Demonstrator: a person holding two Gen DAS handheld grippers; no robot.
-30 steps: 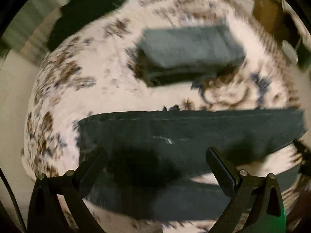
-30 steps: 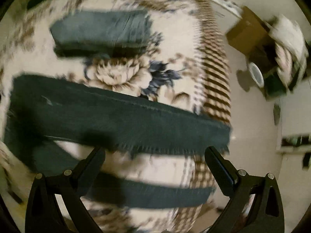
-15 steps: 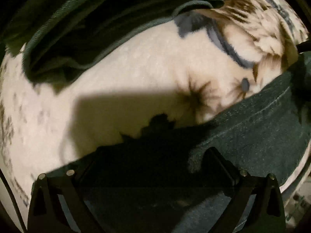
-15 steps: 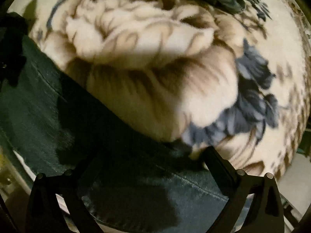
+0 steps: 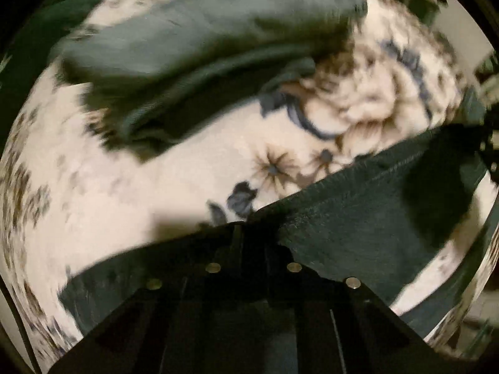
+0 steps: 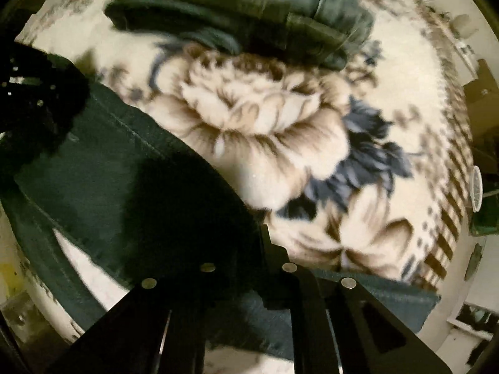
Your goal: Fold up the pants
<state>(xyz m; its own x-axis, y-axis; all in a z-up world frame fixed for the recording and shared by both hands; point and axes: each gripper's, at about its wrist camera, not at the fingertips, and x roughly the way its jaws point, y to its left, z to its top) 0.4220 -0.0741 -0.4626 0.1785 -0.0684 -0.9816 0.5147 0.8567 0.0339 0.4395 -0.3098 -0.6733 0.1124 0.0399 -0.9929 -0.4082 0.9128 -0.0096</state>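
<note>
Pants edge pinched by downward-pointing left gripper; right gripper closing on it.

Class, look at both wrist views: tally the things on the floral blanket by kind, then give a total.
Dark pants laid out flat: 1
Folded grey-green garments: 1
Grippers at the pants' edge, left gripper and right gripper: 2
Total: 4, all on or over the floral blanket.

Left gripper jaws shut on dark pants edge, floral blanket underneath
</note>
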